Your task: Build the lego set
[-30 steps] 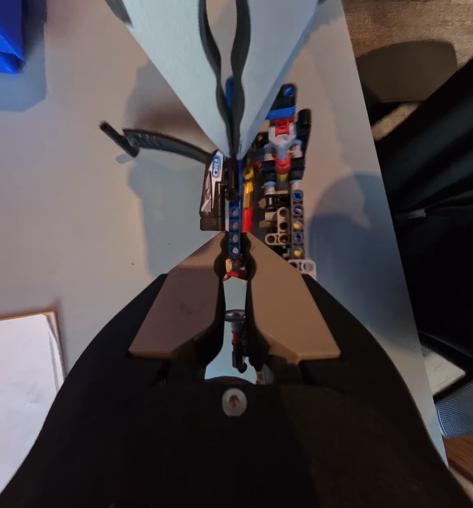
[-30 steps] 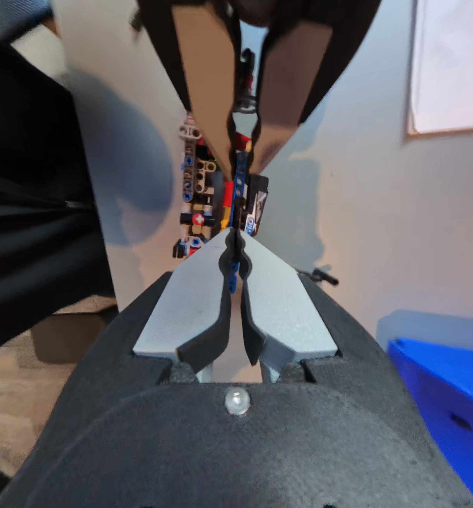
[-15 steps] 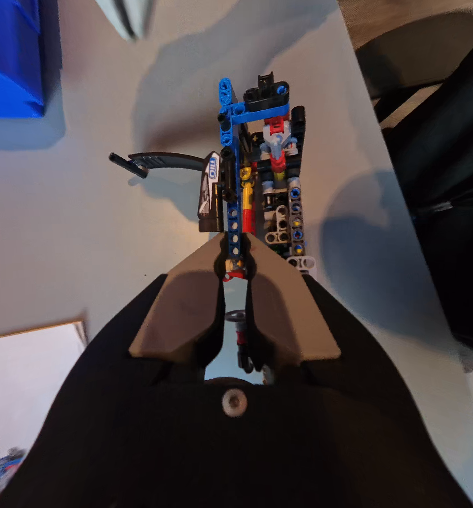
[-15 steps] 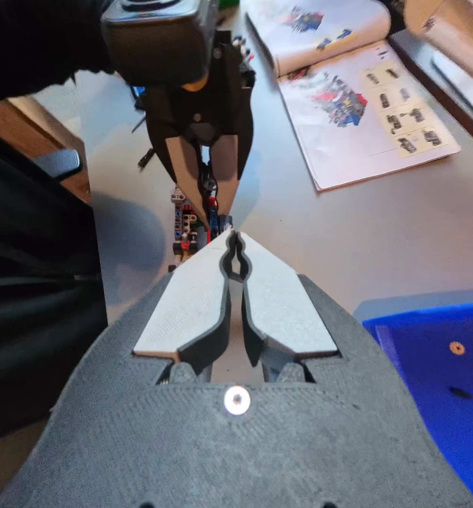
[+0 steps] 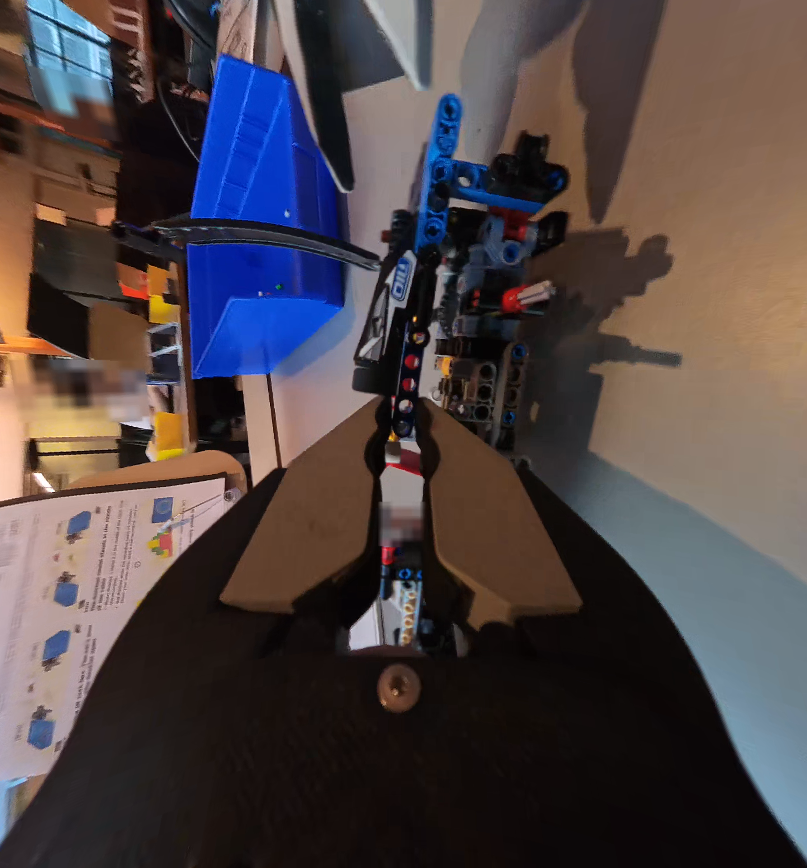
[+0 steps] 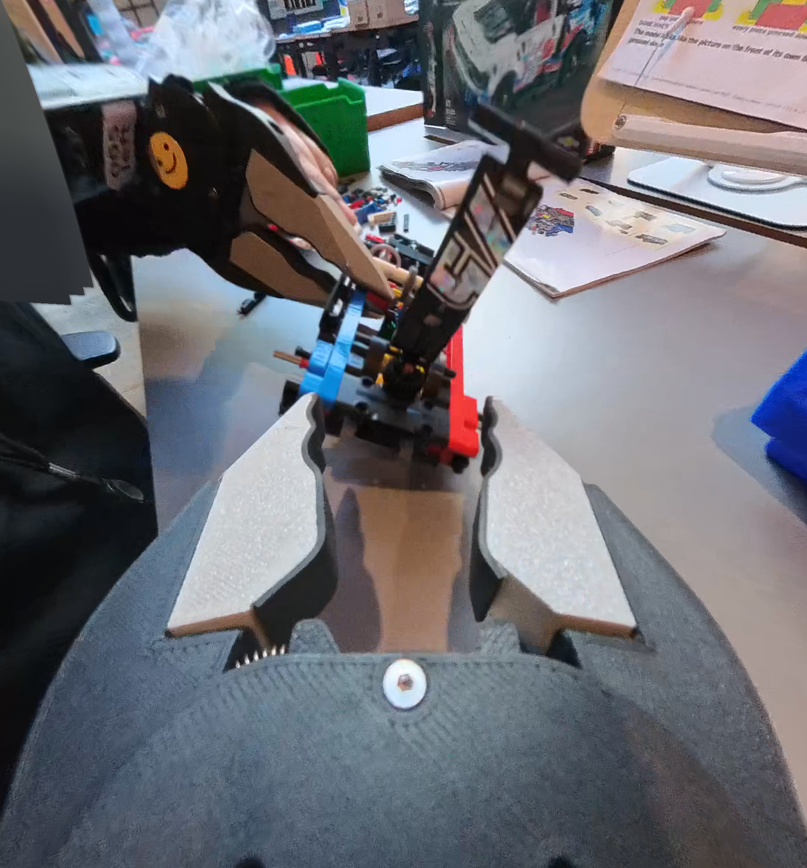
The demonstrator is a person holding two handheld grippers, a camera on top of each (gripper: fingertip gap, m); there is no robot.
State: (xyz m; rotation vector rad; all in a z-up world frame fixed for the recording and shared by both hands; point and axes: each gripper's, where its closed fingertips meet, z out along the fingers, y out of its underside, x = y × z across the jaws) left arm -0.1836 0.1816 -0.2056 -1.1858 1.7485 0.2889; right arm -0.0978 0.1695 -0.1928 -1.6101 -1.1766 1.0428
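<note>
The partly built lego model [image 5: 467,282], of blue, black, red and grey beams, is held on its side against the table. My left gripper [image 5: 404,422] is shut on the model's dark blue beam [image 5: 408,375]. A curved black strip [image 5: 251,237] sticks out to the left. In the right wrist view the model [image 6: 392,390] shows a blue beam [image 6: 340,357], a red beam [image 6: 460,399] and a raised black panel [image 6: 476,244]. My right gripper [image 6: 401,422] is open and empty, its fingertips on either side of the model's near end. The left gripper [image 6: 383,291] grips the model's far end.
A blue bin [image 5: 261,235] stands left of the model and at the right edge of the right wrist view [image 6: 805,422]. An open instruction booklet [image 6: 603,235], loose pieces [image 6: 373,202], a green bin [image 6: 331,117] and the set's box [image 6: 509,61] lie beyond. A printed sheet [image 5: 63,587] stands nearby. Left tips to right tips: about 10 cm.
My right gripper let go of the blue beam, pulled back, opened wide and came low to the model's near end. My left gripper kept its hold and turned the model.
</note>
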